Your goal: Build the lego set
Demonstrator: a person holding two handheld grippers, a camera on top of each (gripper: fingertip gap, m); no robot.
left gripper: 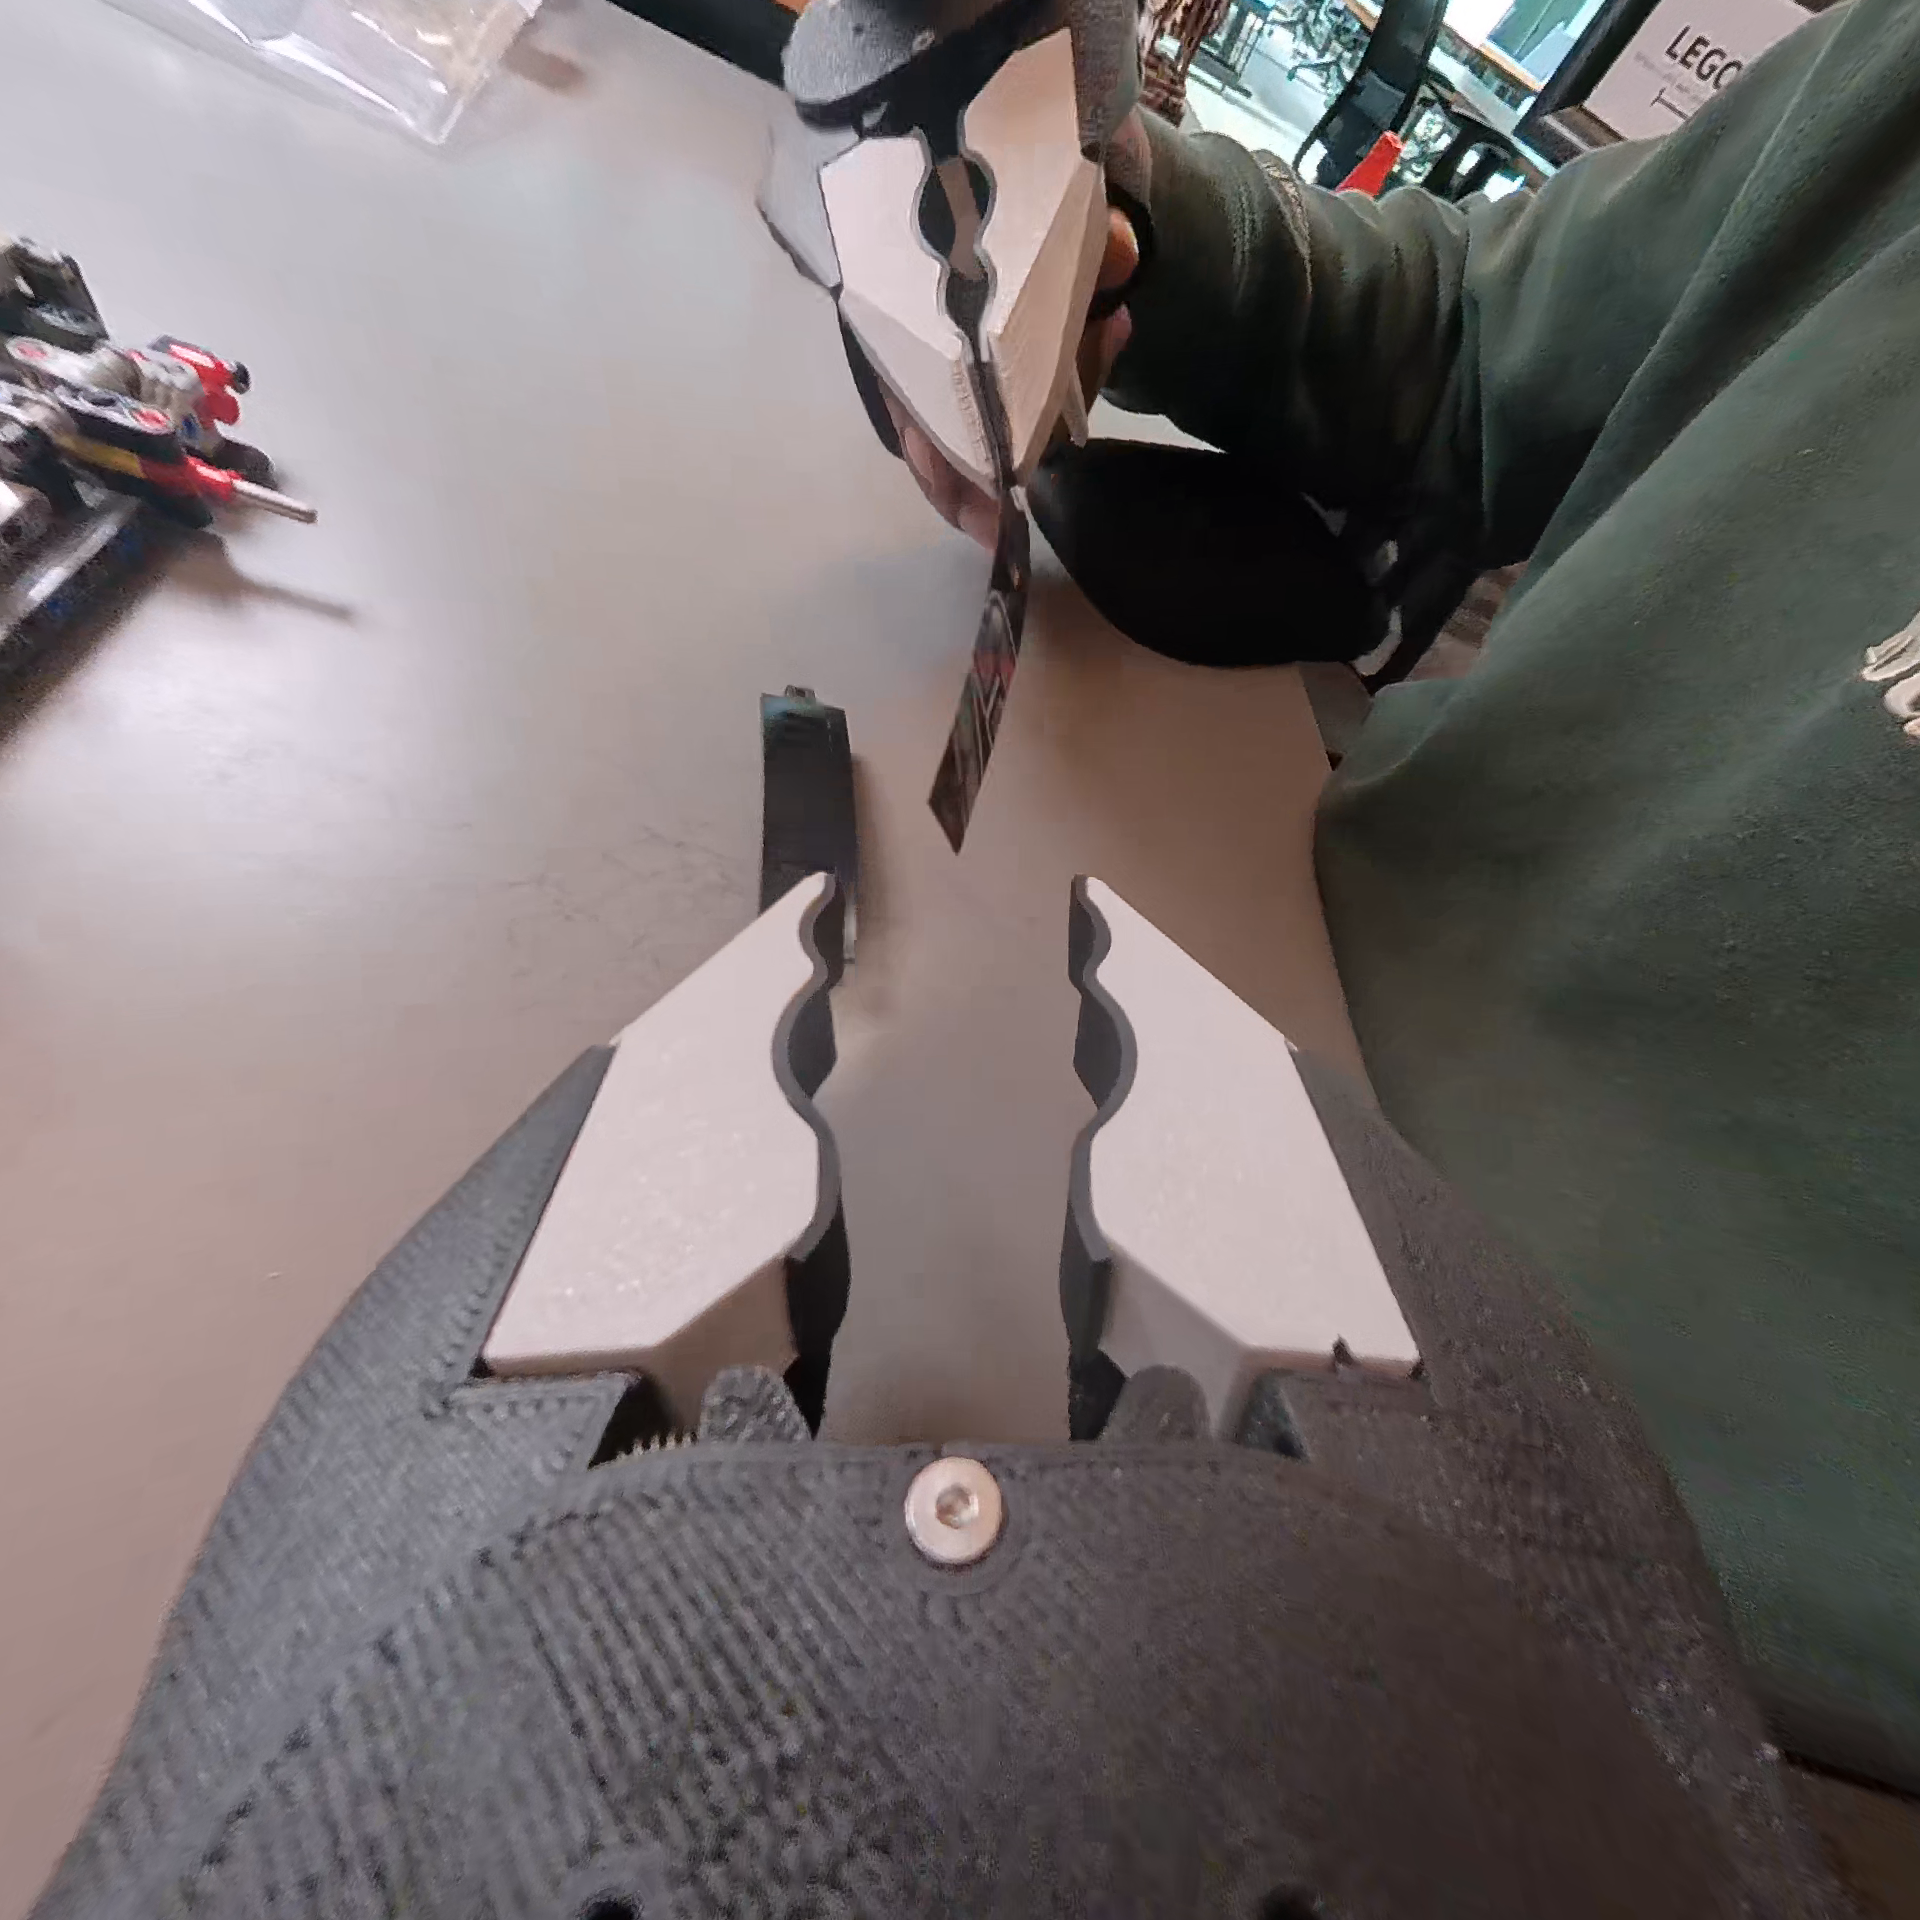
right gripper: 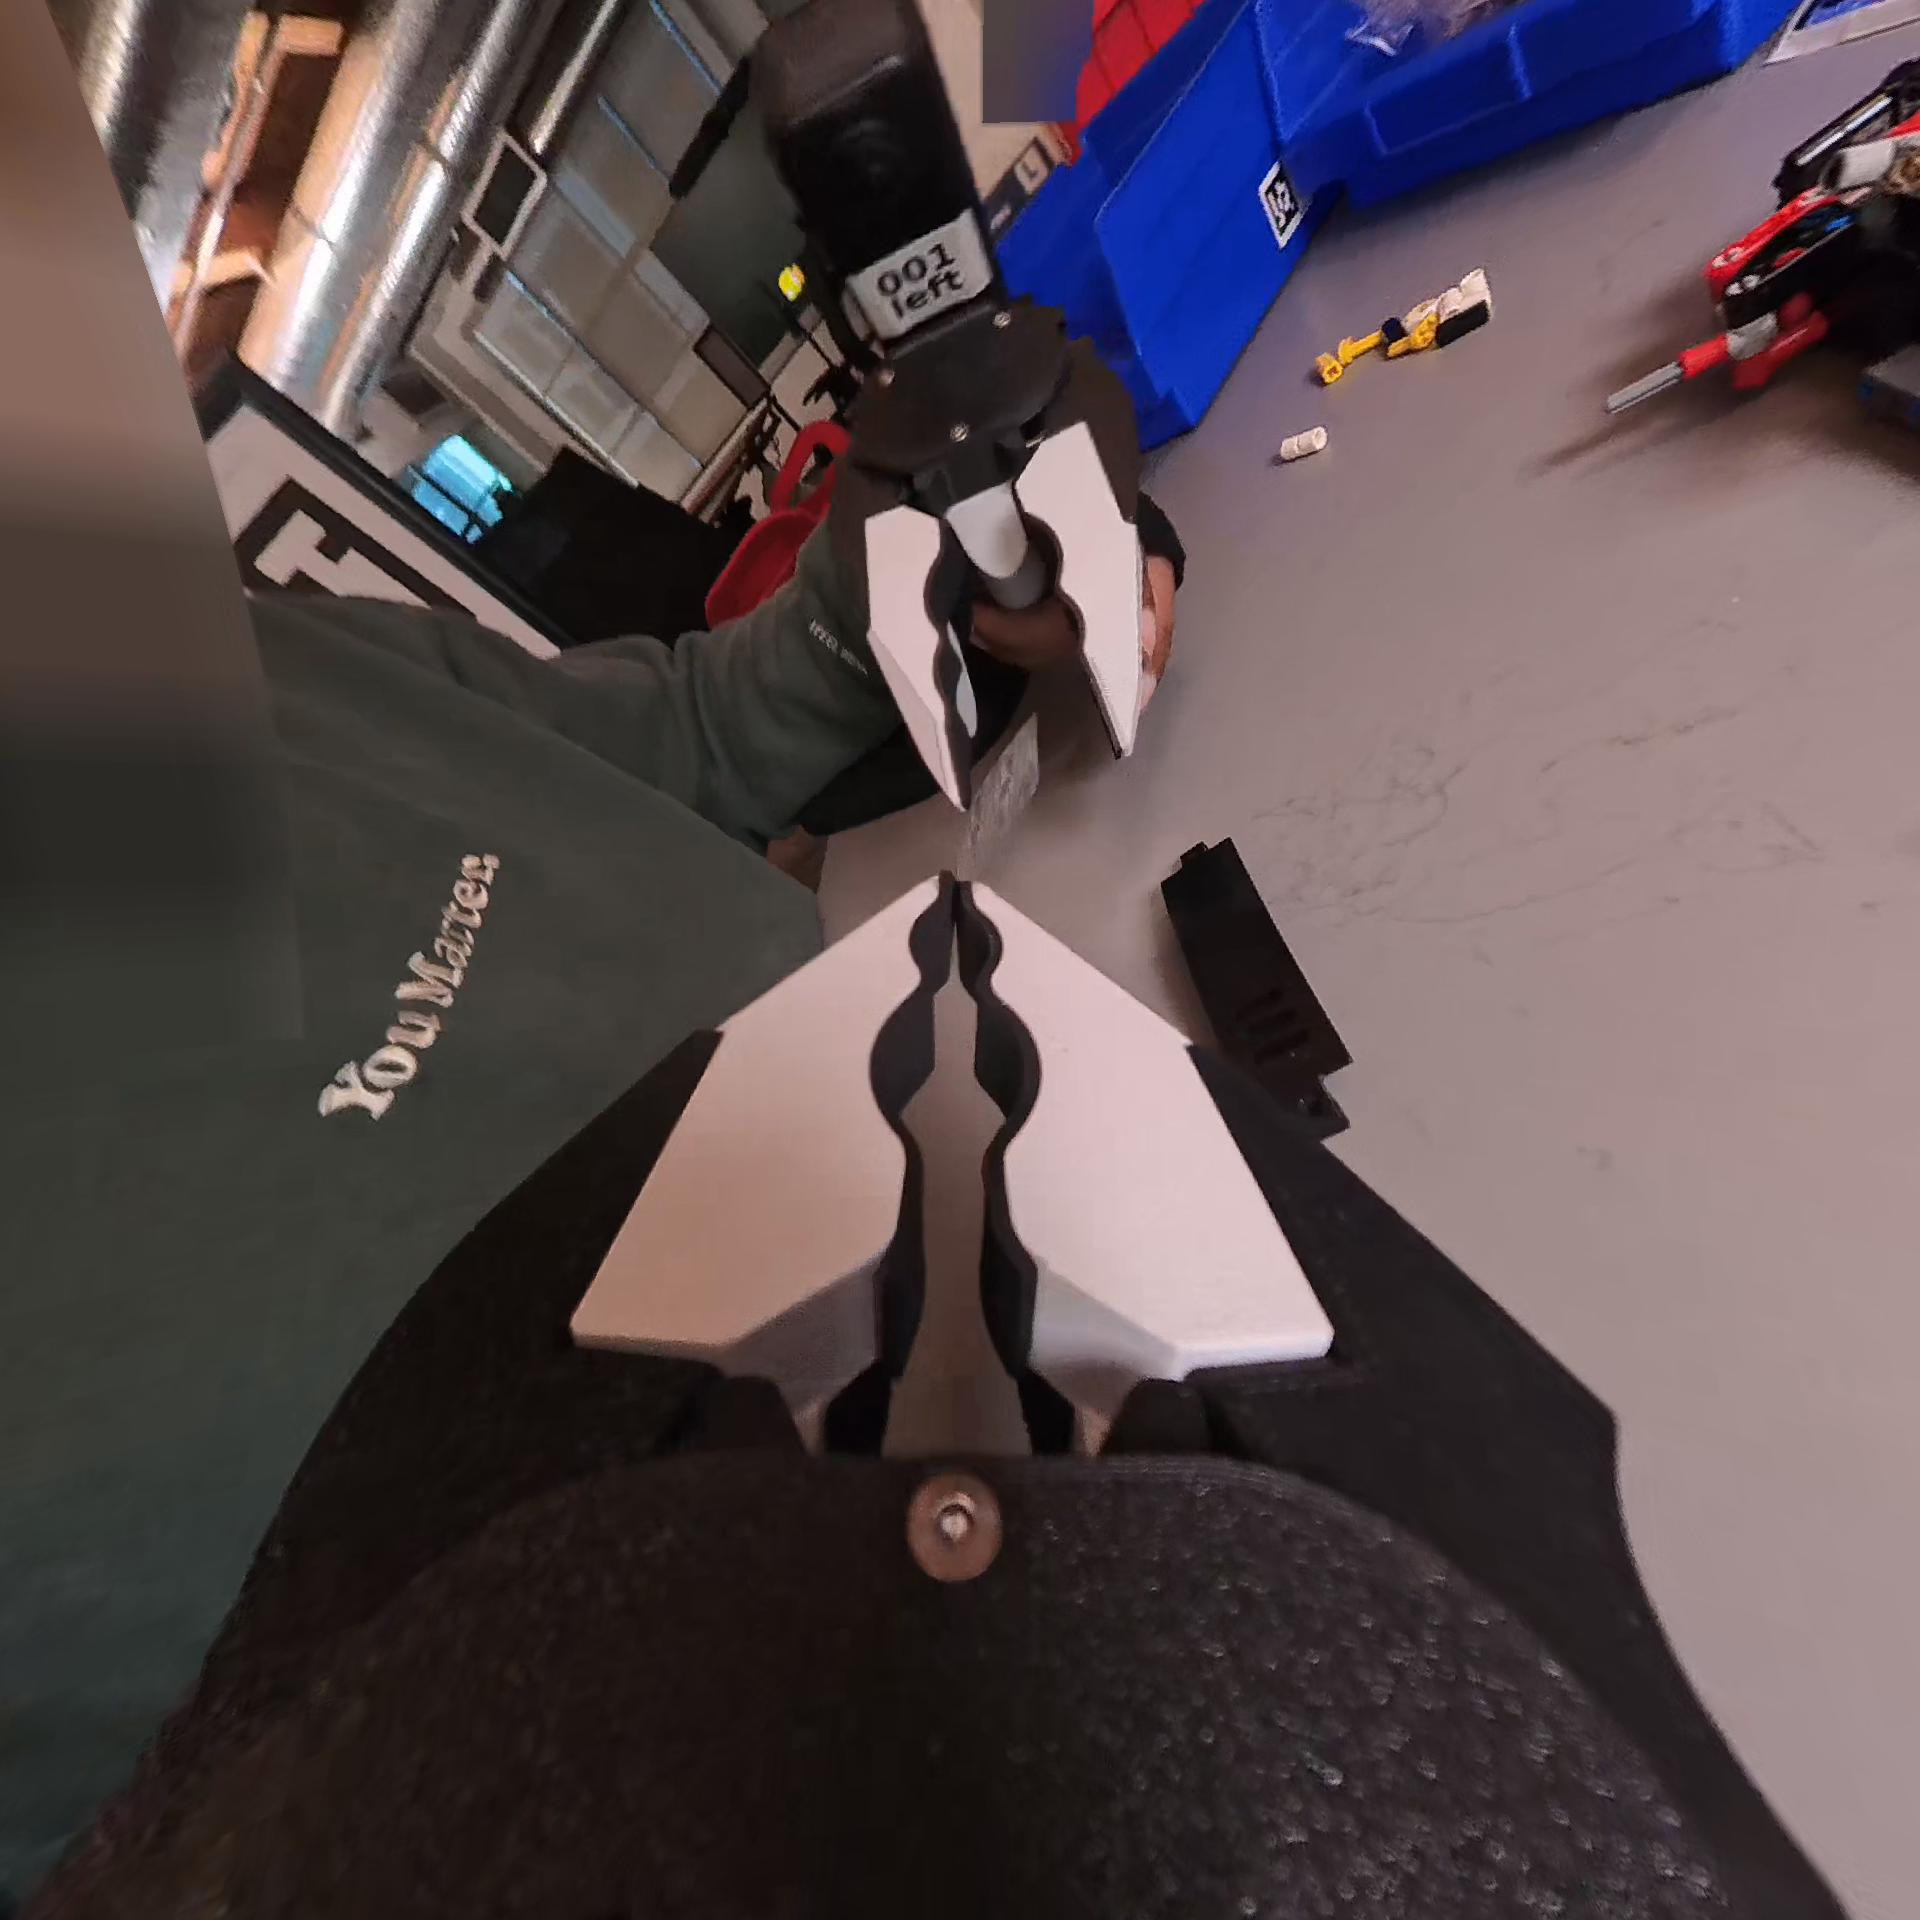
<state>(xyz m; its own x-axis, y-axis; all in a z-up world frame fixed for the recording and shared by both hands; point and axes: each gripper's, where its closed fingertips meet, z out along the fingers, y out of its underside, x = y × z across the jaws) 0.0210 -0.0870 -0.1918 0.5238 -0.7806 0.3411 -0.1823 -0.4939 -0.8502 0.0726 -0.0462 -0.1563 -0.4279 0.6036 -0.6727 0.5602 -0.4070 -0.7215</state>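
The left claw (left gripper: 951, 914) stands open and empty over the grey bench (left gripper: 436, 727), its jaws well apart. Just beyond its left fingertip a black panel piece (left gripper: 805, 800) lies flat on the bench; the right wrist view shows the same panel (right gripper: 1252, 982) beside the right claw (right gripper: 951, 883). That claw is closed on the end of a thin printed strip (left gripper: 987, 665), apparently a sticker or its backing sheet, which hangs free in the air between the two claws, above the bench and near the panel. The strip should be judged very light, limp and easy to crease; if it carries adhesive it may cling to the pads. Hold it by the extreme end only, and support the free end with the open claw before laying it down. The panel is rigid, light plastic with smooth faces; grip it across its long edges, not its flat top. Farther off, the partly built model (left gripper: 114, 416) of black, red, grey and yellow parts rests on the bench. Loose small pieces (right gripper: 1397, 327) lie near blue bins (right gripper: 1247, 208) at the far edge.
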